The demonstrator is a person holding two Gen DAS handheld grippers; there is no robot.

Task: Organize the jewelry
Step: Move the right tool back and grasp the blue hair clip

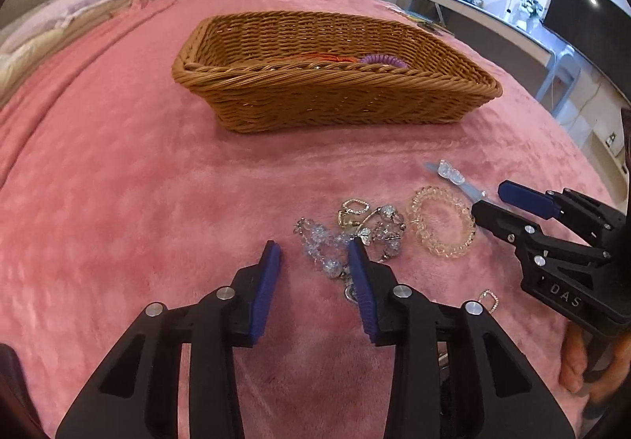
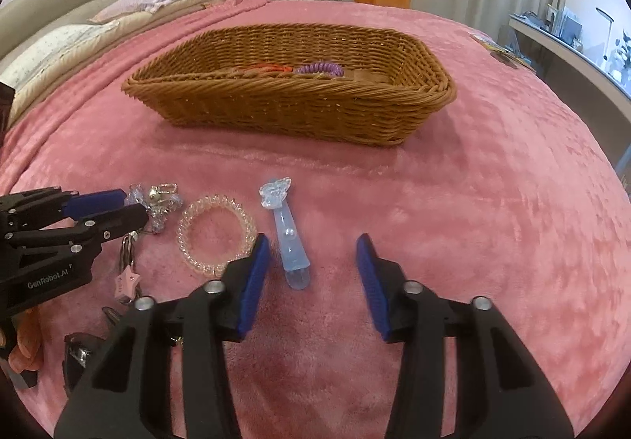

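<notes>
Both my tongs hang open: left gripper (image 1: 315, 255) over the bead tangle (image 1: 347, 232), right gripper (image 2: 313, 253) over the blue hair clip (image 2: 286, 238). Next, I judge, pinch each and carry to the basket (image 1: 355, 99).

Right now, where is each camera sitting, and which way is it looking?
Left wrist view: sits on the left gripper, looking forward and down over the crystal jewelry pile; the right gripper and some fingers show at right.
Right wrist view: sits on the right gripper, looking forward and down at the blue hair clip; the left gripper shows at left.
Both share the wicker basket, clear coil hair tie and pink blanket.
</notes>
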